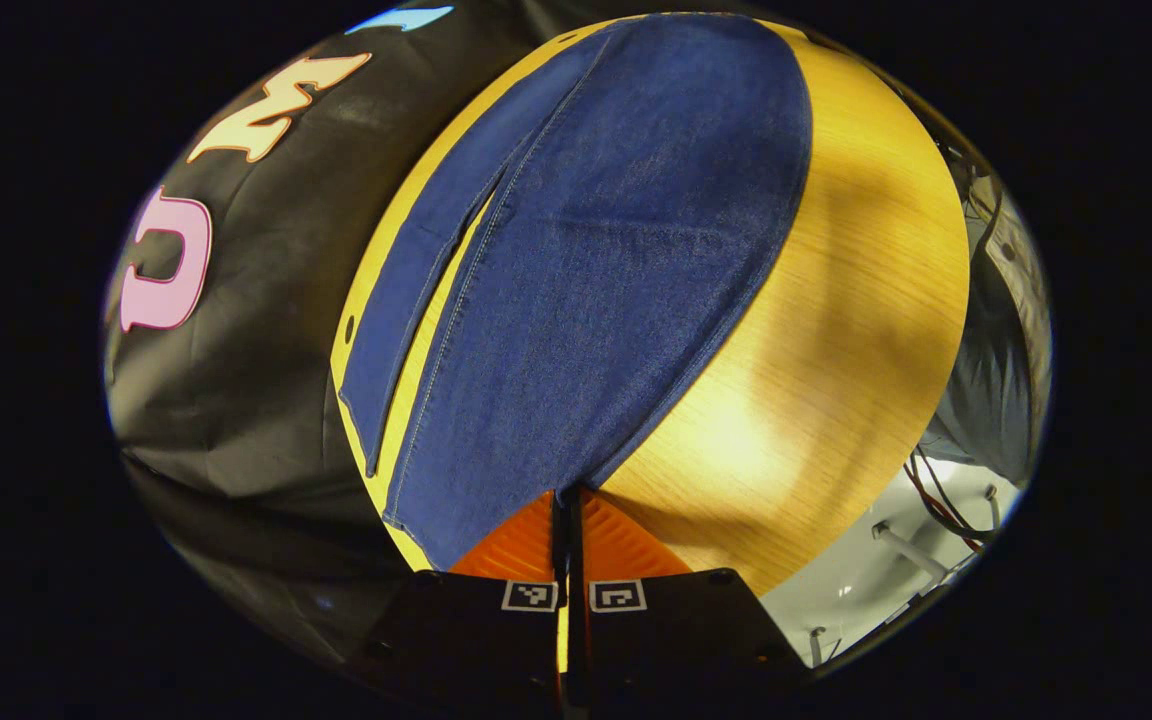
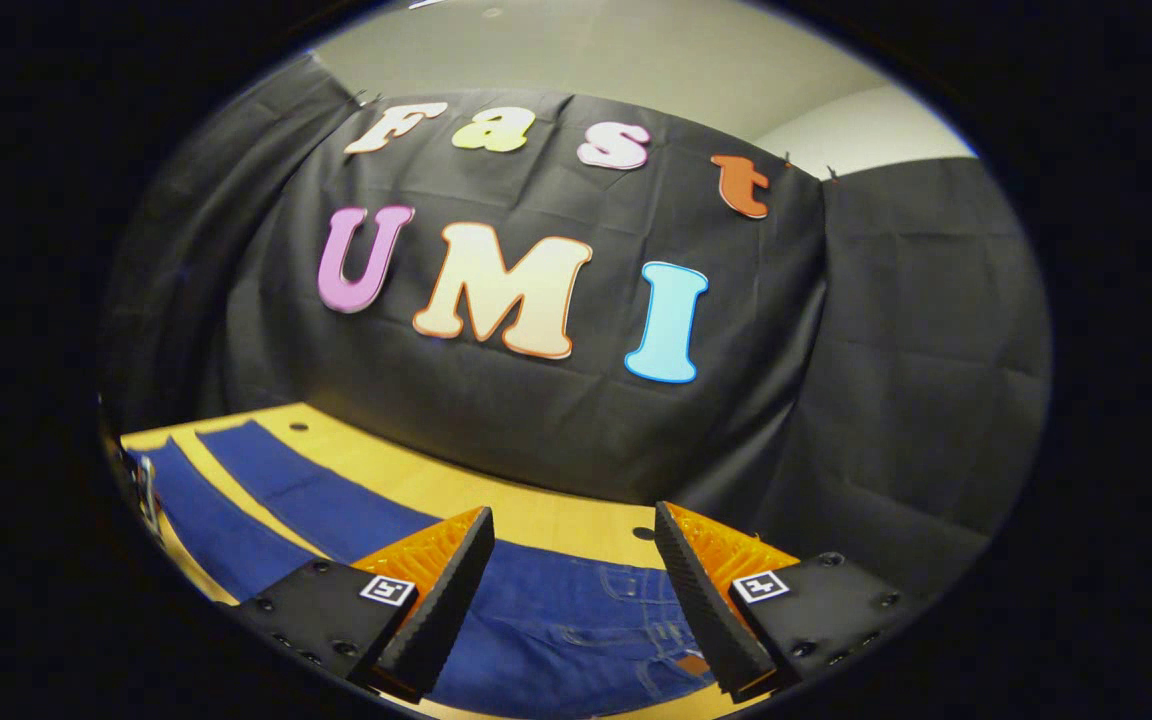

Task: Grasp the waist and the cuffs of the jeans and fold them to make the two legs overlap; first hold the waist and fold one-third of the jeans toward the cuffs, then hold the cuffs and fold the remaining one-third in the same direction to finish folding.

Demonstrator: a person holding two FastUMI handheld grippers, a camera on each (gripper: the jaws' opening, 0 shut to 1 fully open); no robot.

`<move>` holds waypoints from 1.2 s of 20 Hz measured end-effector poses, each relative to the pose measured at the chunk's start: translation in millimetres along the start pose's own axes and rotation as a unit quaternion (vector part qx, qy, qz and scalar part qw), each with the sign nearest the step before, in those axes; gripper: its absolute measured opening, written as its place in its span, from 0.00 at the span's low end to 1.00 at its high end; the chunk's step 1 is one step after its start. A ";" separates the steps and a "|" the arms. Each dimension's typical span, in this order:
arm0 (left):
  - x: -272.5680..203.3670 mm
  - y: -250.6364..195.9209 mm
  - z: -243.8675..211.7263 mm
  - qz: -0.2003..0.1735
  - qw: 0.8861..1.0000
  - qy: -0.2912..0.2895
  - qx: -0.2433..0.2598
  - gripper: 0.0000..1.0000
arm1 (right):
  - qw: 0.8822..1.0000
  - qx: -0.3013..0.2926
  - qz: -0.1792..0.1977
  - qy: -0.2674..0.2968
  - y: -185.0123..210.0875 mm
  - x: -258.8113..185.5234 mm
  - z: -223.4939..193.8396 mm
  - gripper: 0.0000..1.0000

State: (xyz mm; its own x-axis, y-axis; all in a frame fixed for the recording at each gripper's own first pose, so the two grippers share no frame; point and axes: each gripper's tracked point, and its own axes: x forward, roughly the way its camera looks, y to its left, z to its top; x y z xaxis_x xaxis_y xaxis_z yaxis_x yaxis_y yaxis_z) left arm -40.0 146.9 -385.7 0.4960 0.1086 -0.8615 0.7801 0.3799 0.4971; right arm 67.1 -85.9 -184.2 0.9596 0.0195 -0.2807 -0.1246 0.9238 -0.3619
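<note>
Both legs of the jeans [image 1: 576, 270] lie apart on the table [image 1: 836, 330]. Left gripper [image 1: 571, 520] pinches a cuff; right gripper [image 2: 576, 590] gapes empty over the waist. One-sided pulling could skew the overlap.

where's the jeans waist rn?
In the right gripper view, the waist of the jeans lies on the wooden table, low centre, under the open jaws of the right gripper, near the booth wall.
</note>
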 end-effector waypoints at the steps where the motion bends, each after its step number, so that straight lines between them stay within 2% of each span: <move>1: 0.4 0.3 0.8 0.000 1.000 0.000 0.000 0.00 | 1.000 -0.020 0.006 0.013 -0.4 -5.2 -14.6 1.00; 8: 0.3 1.3 0.3 0.007 1.000 0.004 0.004 0.00 | 0.989 -0.104 0.044 0.097 -1.0 -40.8 -104.3 0.99; 13: 1.0 2.3 0.1 0.019 1.000 0.006 0.012 0.00 | 0.969 -0.174 0.092 0.147 13.4 -56.3 -163.9 0.99; 16: 0.8 2.4 0.3 0.021 1.000 0.007 0.012 0.00 | 0.945 -0.252 0.121 0.171 15.4 -54.7 -198.2 0.99; 22: 2.7 2.0 -0.1 0.024 1.000 0.015 0.012 0.00 | 0.874 -0.401 0.178 0.207 9.5 -54.6 -253.5 0.99; 23: 3.6 2.2 0.4 0.024 0.999 0.017 0.014 0.00 | 0.867 -0.418 0.184 0.200 11.4 -53.1 -251.9 1.00; 24: 3.6 2.2 -0.3 0.025 0.999 0.019 0.014 0.00 | 0.860 -0.427 0.191 0.203 15.5 -50.8 -256.0 0.96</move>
State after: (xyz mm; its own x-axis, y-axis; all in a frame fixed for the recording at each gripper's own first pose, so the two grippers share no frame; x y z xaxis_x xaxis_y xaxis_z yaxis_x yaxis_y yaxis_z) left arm -36.6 148.3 -387.7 0.5199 0.1611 -0.8389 0.7657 0.3476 0.5413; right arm -48.1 -170.4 -403.2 0.6615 -0.0365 -0.7491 -0.7178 0.2586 -0.6464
